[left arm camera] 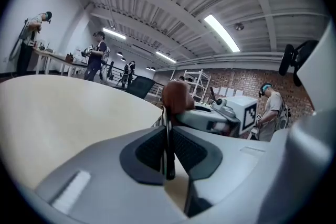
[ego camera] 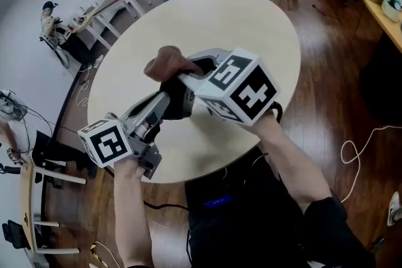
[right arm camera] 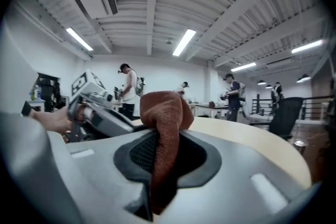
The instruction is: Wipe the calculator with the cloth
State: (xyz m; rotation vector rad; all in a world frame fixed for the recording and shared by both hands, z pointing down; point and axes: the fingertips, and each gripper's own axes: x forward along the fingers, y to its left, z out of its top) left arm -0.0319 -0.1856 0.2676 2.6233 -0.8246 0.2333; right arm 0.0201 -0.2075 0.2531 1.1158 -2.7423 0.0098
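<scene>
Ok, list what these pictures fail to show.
Keys of the calculator: left gripper view shows only its edge; in the head view the right gripper mostly covers it.
Whether the cloth touches the calculator: head view, overlap hides it.
Its lower end: right gripper view, sunk between the jaws.

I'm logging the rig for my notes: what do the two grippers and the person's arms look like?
The left gripper and right gripper have light grey bodies, black textured pads and a white cube each with black square markers. Forearms are bare; the right arm shows a dark short sleeve.
</scene>
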